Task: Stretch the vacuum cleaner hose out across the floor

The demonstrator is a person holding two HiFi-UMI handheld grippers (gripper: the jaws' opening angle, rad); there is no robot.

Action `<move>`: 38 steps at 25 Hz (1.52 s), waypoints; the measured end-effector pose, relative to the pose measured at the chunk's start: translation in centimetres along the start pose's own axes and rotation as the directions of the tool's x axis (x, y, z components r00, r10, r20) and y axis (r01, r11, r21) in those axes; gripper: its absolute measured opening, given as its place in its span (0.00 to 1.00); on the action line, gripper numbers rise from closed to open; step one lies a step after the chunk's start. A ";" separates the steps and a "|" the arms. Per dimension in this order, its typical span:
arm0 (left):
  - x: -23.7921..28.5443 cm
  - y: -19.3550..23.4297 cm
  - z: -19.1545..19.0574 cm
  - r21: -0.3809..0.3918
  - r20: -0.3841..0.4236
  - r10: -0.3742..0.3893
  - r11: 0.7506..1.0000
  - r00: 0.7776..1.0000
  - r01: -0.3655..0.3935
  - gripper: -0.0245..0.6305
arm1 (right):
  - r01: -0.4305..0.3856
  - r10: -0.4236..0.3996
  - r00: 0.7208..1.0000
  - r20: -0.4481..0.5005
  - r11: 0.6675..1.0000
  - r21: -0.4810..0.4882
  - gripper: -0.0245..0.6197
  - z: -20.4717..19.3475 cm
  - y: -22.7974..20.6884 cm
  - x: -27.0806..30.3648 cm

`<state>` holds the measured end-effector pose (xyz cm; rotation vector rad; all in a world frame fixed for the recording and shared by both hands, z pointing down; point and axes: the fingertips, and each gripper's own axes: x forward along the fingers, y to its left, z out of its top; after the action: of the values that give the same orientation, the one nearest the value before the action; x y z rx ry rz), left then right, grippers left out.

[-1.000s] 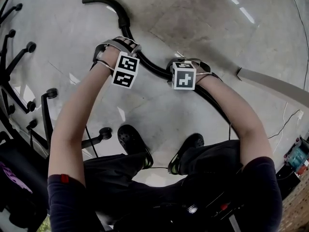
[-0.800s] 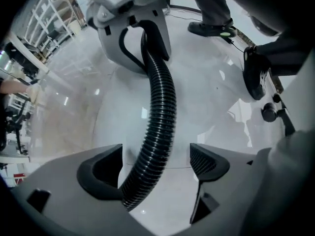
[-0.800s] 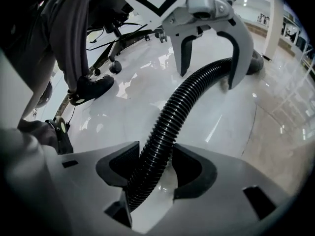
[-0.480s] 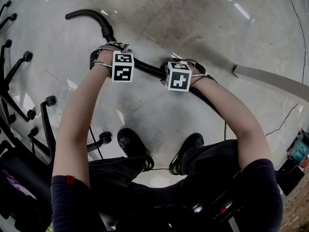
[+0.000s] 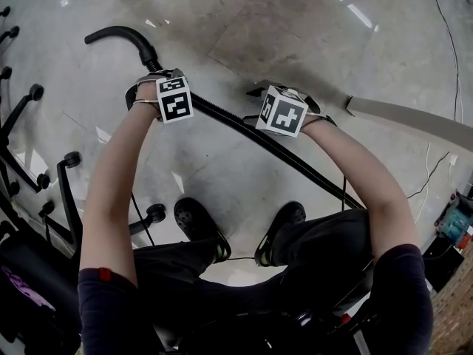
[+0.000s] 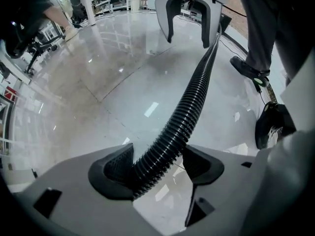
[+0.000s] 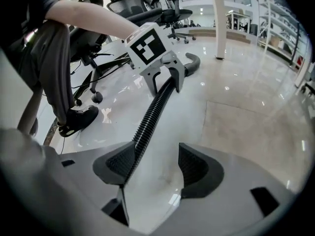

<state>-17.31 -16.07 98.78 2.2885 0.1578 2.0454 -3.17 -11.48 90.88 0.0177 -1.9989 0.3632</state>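
Hose (image 5: 244,130), black and ribbed, runs almost straight across the pale floor (image 5: 310,43). Its rigid curved end (image 5: 118,35) lies just past my left gripper (image 6: 157,166). Those jaws have just been closing and now pinch the hose. My right gripper (image 7: 157,166) has just spread its jaws wide, and the hose passes between them against one pad only.

the hose (image 5: 236,123) between the two grippers, curved a second ago, now runs straight and taut. the right gripper (image 7: 153,168) has tilted and its jaws have just been opening, so the hose touches one pad only. the left gripper (image 6: 157,163) has rolled, closing further on the hose.
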 end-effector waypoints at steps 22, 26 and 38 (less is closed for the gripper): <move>0.2 3.7 -5.0 0.496 -0.344 0.107 0.864 0.933 0.083 0.77 | -0.082 0.082 0.996 -0.041 0.997 0.001 0.44 -1.0 4.5 -1.2; 0.1 4.3 -4.8 0.392 -0.233 0.075 0.920 0.970 0.023 0.75 | -0.025 0.025 1.000 0.011 1.000 0.017 0.44 0.5 3.6 -4.3; -0.7 5.3 -7.7 -0.223 -0.086 0.014 0.974 0.996 -0.033 0.65 | 0.055 -0.075 0.988 0.134 0.988 0.144 0.44 3.4 2.0 -10.4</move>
<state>-24.85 -21.51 99.55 2.0815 -0.0926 2.0534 -1.86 -12.02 79.88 0.2012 -2.1012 0.4706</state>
